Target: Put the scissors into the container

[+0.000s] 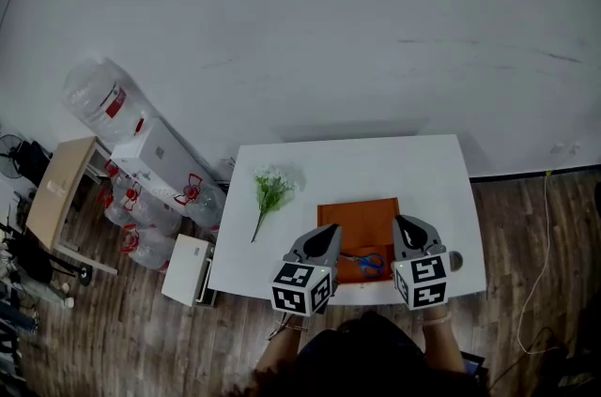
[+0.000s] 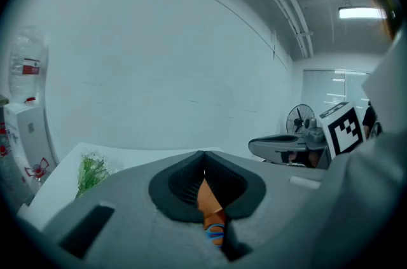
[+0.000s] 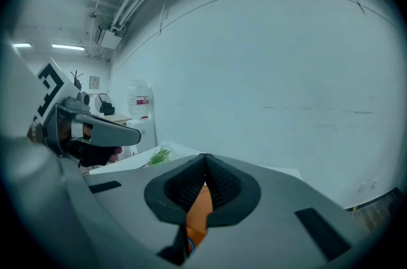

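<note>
Head view: on the white bench [image 1: 249, 259], an orange container [image 1: 362, 217] with blue-handled scissors [image 1: 370, 265] lying inside near its front edge, between left tool [image 1: 330, 233] and right tool [image 1: 402, 224]. Flower sprig [image 1: 270, 191] off to the left.

Left gripper view: tips pressed together, empty, with orange and blue glimpsed beneath.

Right gripper view: likewise closed on nothing, orange below.

No words, numbers or brand names can be read. The red label [image 1: 115, 101] on the big water bottle [image 1: 92, 83] is too small to make out. The square markers [image 1: 299, 277] show only black-and-white patterns.
</note>
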`<state>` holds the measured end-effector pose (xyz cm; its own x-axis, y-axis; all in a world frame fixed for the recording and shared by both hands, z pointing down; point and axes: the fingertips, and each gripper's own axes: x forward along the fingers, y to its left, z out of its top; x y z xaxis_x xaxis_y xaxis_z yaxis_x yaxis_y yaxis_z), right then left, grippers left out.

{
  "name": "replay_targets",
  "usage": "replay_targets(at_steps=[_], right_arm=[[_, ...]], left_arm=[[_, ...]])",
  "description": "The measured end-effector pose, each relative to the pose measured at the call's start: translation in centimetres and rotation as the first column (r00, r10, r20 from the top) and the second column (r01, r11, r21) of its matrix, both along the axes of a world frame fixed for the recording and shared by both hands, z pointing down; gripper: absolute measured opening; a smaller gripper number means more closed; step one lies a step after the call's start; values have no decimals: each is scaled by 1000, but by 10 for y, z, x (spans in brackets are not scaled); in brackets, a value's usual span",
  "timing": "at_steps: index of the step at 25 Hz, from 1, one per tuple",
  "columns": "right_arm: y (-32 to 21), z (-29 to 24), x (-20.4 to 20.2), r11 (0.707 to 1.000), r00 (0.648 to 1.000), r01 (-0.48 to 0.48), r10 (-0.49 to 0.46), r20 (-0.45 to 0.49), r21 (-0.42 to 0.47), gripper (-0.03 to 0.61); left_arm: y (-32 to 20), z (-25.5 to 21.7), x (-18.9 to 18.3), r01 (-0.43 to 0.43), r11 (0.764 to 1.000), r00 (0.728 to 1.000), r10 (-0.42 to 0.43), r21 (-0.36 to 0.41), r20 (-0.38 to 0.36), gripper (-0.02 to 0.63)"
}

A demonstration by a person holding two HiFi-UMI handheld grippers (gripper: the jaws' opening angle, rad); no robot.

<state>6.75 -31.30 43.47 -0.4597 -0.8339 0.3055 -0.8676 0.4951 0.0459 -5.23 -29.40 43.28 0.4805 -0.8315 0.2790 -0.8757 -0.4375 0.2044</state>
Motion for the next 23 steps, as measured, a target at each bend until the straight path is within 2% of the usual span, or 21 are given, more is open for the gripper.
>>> replay_targets(at_steps=[23], right_arm=[[8,-5,-12,1000,1000,15,-15,1,8,-2]], left_arm=[[9,1,-4,-17,1000,999,17,4,-34,15]])
